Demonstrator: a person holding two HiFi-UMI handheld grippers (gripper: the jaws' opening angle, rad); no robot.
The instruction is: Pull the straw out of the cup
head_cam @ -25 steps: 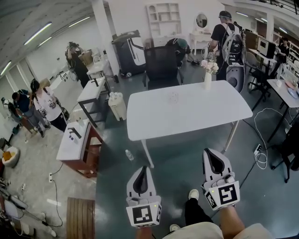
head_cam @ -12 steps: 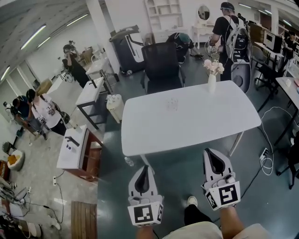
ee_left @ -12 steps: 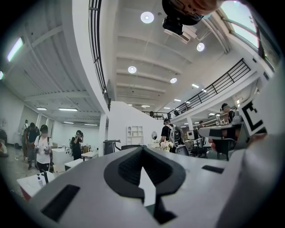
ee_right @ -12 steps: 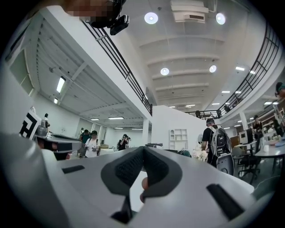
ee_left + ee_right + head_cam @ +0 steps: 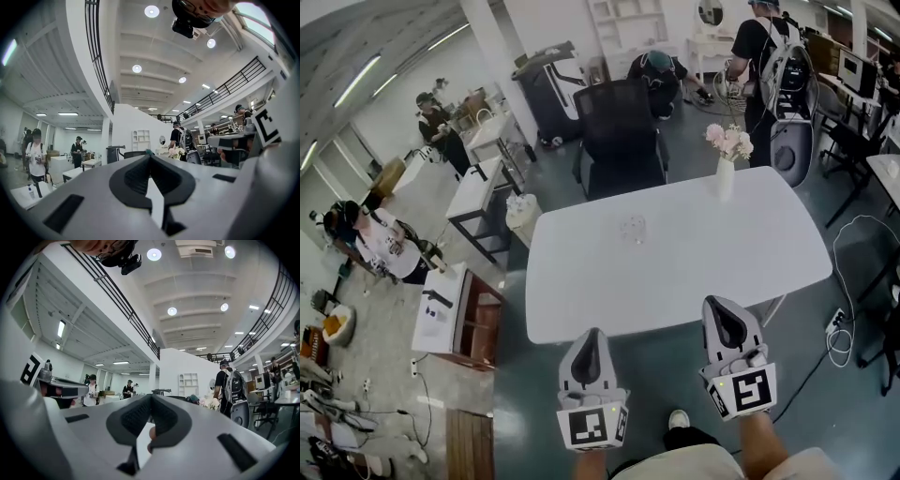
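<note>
A small clear cup (image 5: 633, 228) stands near the middle of the white table (image 5: 581, 291); it is too small to tell whether a straw is in it. Short of the table's near edge, my left gripper (image 5: 591, 335) is shut with nothing in it. My right gripper (image 5: 719, 304) is level with that edge, also shut and holding nothing. Both point toward the table, well apart from the cup. In the left gripper view the left gripper (image 5: 150, 156) has its jaws meeting. The right gripper view shows the right gripper (image 5: 150, 396) with its jaws meeting too. The jaws hide the cup in both.
A white vase of pink flowers (image 5: 725, 161) stands at the table's far right. A black office chair (image 5: 619, 136) sits behind the table. A low cabinet (image 5: 441, 309) is at the left, and cables (image 5: 844, 328) lie on the floor at the right. Several people stand around the room.
The table and cup have come closer in the head view as the person walks toward them. Both grippers stay shut, now reaching the table's near edge.
</note>
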